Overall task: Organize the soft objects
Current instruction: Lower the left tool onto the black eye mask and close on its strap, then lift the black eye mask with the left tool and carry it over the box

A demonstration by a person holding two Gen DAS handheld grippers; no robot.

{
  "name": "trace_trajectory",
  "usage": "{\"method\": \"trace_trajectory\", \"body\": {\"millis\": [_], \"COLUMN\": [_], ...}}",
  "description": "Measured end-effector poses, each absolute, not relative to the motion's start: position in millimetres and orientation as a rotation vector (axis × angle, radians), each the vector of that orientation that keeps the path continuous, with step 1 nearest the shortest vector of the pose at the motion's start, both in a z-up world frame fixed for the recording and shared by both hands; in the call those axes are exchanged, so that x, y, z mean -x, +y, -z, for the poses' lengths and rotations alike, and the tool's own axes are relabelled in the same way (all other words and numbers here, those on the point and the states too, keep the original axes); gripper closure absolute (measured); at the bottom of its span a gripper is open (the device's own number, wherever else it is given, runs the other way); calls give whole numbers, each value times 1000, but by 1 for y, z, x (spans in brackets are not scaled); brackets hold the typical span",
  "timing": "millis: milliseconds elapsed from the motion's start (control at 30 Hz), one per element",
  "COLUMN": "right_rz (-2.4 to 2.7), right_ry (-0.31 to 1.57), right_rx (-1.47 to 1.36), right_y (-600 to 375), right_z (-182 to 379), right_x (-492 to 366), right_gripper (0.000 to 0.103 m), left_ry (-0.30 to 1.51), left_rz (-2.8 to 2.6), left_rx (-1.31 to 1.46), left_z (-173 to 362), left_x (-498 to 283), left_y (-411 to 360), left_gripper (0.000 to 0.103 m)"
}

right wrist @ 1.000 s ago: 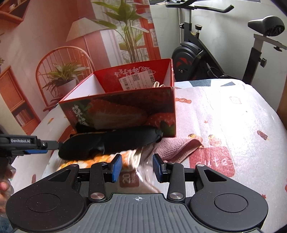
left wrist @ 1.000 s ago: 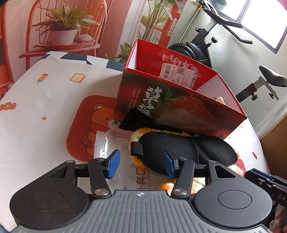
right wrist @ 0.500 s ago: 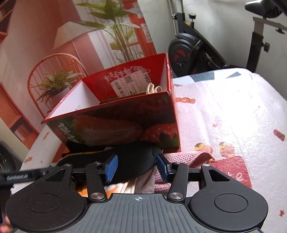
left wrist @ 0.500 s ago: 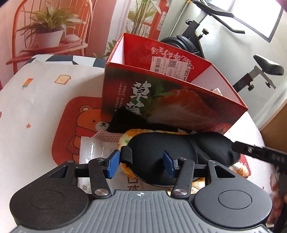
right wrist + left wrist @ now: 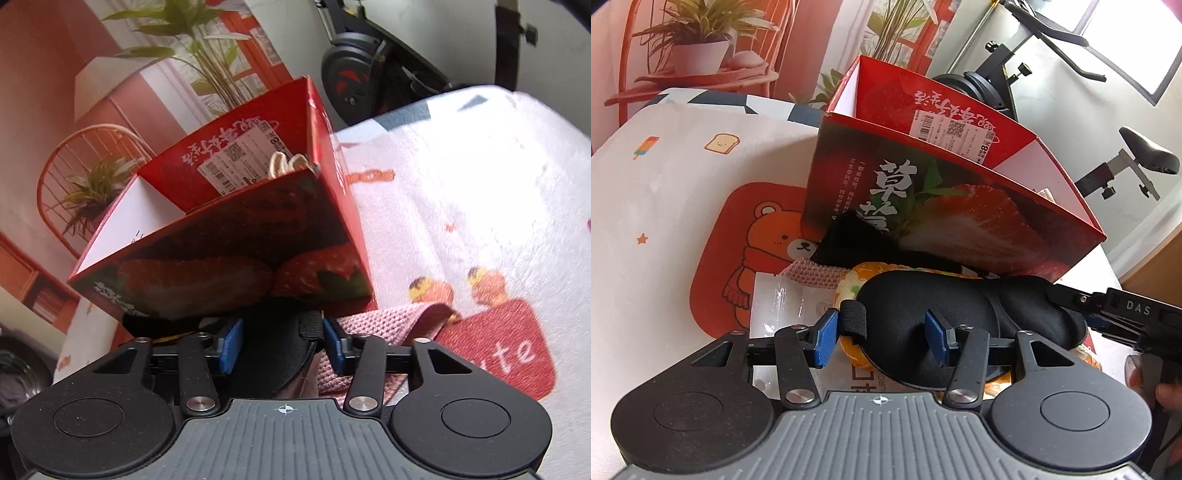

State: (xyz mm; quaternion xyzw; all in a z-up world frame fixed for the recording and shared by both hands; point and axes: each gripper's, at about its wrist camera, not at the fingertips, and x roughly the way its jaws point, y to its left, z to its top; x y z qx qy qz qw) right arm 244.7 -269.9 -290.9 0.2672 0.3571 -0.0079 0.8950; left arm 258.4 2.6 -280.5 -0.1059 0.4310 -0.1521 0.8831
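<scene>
soft objects are mostly still outside the red strawberry-printed cardboard box [image 5: 960, 221]: a padded black fabric sleep mask [image 5: 960, 314] lies on a small heap in front of it, over an orange-and-white patterned plush piece [image 5: 853, 284], a pink knitted cloth [image 5: 388, 325] and a clear plastic packet [image 5: 779, 306] on the cartoon-printed worktop [image 5: 683, 177]. only something pale and looped shows inside the box by its right wall, so i judge the sorting barely begun, with the mask the piece in hand.

left claw [image 5: 882, 336] stands apart around the mask's strap end, its blue pads not clearly pressing. right claw [image 5: 282, 345] brackets the other strap end; its jaws have just been closing, and whether the pads now bite the fabric i cannot tell.

compared with a second ago, the right claw has come in from over the packet and cloth to the mask's far end and now shows at the right edge of the left view, while the left claw has hardly shifted.
</scene>
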Motion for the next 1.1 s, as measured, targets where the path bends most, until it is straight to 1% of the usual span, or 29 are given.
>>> {"method": "trace_trajectory", "body": {"millis": [33, 67, 100, 200, 267, 300, 333, 367, 500, 667, 767, 833, 867, 900, 967, 1100], "right_rz": [15, 10, 2, -19, -39, -53, -66, -78, -105, -114, -106, -96, -95, -92, -94, -93], "right_ry": [738, 732, 722, 688, 670, 661, 655, 648, 643, 647, 659, 667, 670, 673, 679, 689], "right_rx": [-543, -543, -549, -537, -518, -509, -496, -476, -374, -282, -277, -287, -291, -294, -300, -298], "right_y": [-269, -269, -269, -266, -264, -263, -261, -259, -250, -240, -238, -239, -240, -240, -241, -240], "right_z": [288, 285, 281, 270, 261, 257, 253, 248, 234, 230, 235, 239, 241, 242, 246, 252], "right_x": [-244, -242, -240, -233, -229, -227, -225, -223, -217, -212, -208, -206, -204, -203, -200, -197], "right_gripper": [67, 73, 74, 79, 82, 84, 84, 86, 86, 87, 89, 89, 89, 89, 89, 89], "left_ry": [893, 886, 879, 852, 833, 824, 810, 796, 771, 822, 848, 858, 863, 868, 876, 898], "left_rz": [313, 310, 301, 295, 292, 290, 286, 279, 273, 298, 312, 317, 320, 321, 313, 305], "left_rx": [213, 204, 186, 162, 149, 142, 129, 112, 101, 163, 176, 189, 198, 208, 221, 258], "left_z": [279, 278, 276, 268, 263, 260, 257, 254, 247, 258, 264, 266, 268, 269, 272, 278], "left_x": [-258, -256, -254, -249, -246, -244, -241, -239, -233, -230, -228, -229, -230, -230, -231, -232], "left_y": [2, 1, 1, 0, 0, 0, 0, 0, 3, 8, 7, 7, 8, 8, 11, 18], "left_gripper": [53, 61, 66, 76, 80, 84, 89, 97, 97, 97, 95, 90, 84, 73, 61, 59]}}
